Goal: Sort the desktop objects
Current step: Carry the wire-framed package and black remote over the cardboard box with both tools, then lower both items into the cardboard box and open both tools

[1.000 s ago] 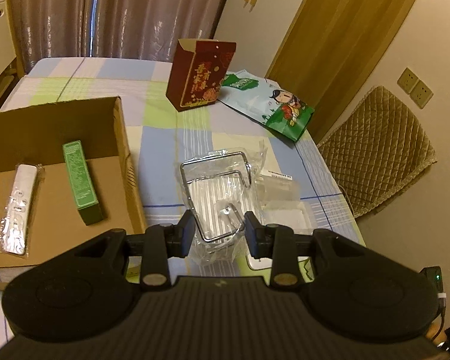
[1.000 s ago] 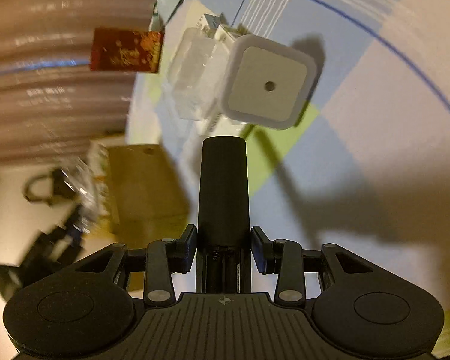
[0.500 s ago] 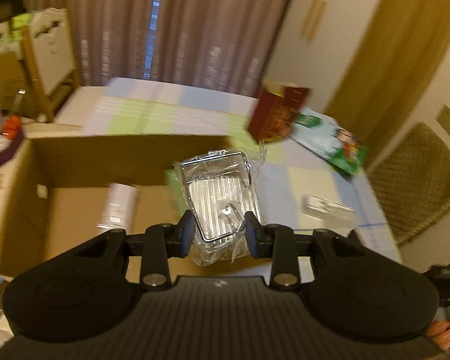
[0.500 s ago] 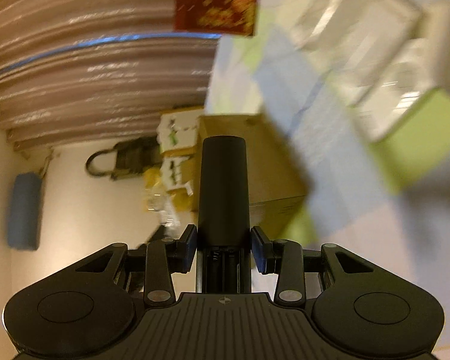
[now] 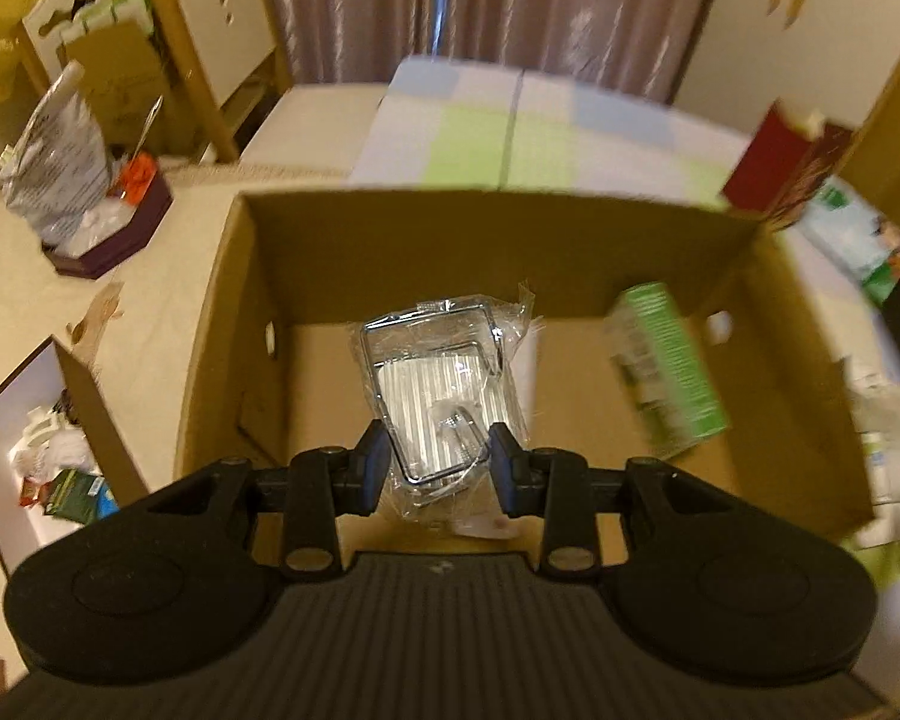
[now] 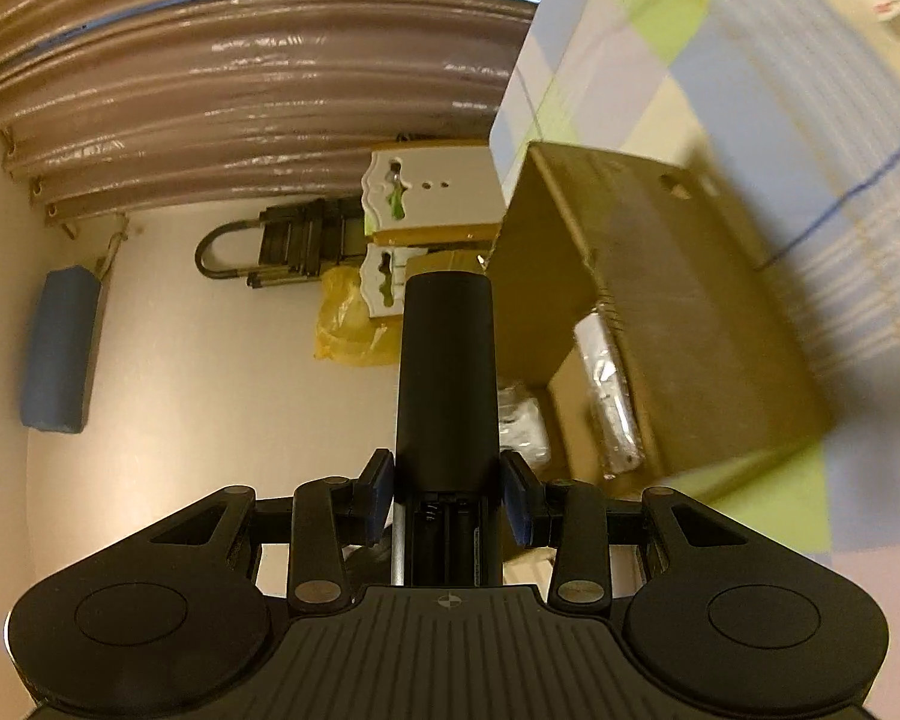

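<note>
On my left gripper (image 5: 438,465) the fingers (image 5: 373,467) are drawn in tight on the wire rack in its clear plastic wrap (image 5: 444,396), pinching its near end from both sides so the rest of it sticks out ahead of me. The gripper is tipped steeply downward, and the rack hangs over the open cardboard box (image 5: 390,222), above the box floor rather than resting on it. Inside the box, to the right of the rack, I see a green carton (image 5: 666,372) leaning against the right wall, blurred. A pale object lies just behind the rack's right edge; I cannot tell what it is from this view. Beyond the far wall of the box the checked tablecloth on the table (image 5: 510,138) runs toward the curtain (image 5: 480,6), with a red box (image 5: 780,174) standing at the right.

On my right gripper (image 6: 447,489) the fingers (image 6: 377,495) are clamped on a black remote-like handset (image 6: 447,384), gripping it near its base, where an open battery bay with a spring shows; the dark body stands straight out along the fingers. This gripper points close to level and is rolled, so the room looks turned on its side. Past the handset, to its right, the same cardboard box (image 6: 660,276) sits on the table (image 6: 750,90), and a white wrapped stick-shaped item (image 6: 609,384) lies inside it. Farther off are the curtain (image 6: 240,60) and white chair backs (image 6: 408,186).
</note>
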Tool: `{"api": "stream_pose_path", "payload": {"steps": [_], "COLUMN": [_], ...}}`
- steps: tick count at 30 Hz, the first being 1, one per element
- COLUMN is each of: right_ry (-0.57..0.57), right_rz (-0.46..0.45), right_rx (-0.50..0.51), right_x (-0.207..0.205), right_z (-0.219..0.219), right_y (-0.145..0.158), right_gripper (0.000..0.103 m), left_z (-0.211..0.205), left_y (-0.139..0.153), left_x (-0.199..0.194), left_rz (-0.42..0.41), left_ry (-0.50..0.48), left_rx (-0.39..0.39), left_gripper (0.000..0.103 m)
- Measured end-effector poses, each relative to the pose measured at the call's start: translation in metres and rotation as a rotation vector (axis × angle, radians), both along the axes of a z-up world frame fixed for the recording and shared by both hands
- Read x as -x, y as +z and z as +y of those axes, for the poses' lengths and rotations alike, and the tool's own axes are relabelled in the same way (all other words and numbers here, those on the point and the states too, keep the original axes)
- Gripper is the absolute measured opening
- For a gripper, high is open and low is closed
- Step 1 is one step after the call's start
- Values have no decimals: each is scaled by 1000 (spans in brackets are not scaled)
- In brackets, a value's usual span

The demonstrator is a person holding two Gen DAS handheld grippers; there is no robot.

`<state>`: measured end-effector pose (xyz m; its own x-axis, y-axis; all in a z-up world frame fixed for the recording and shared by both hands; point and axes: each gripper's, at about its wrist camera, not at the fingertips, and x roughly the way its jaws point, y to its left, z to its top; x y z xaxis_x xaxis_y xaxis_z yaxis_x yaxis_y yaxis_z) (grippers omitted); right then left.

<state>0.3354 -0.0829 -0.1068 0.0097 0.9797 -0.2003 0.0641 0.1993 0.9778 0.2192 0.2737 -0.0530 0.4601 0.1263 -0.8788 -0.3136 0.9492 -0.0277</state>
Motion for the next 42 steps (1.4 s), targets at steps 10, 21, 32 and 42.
{"api": "stream_pose_path", "payload": {"steps": [10,21,32,42], "right_ry": [39,18,12,82], "right_rz": [-21,-36,-76,-154], "right_rx": [63,135,212,399], "right_x": [-11,-7,-4,-2], "right_z": [50,61,79,128], "right_y": [1,1,8,13], "right_gripper": [37,37,37,37], "left_z": [17,24,20,42], "left_y": [-45,-66,-41,32], "left_x": [-37,-57,-48,-11], "left_rz": [137,168,138,-63], "left_ry": [-78,-132,-190,-175], "left_rx": [-72,-94,-76,-49], "left_gripper": [30,31,52,65]}}
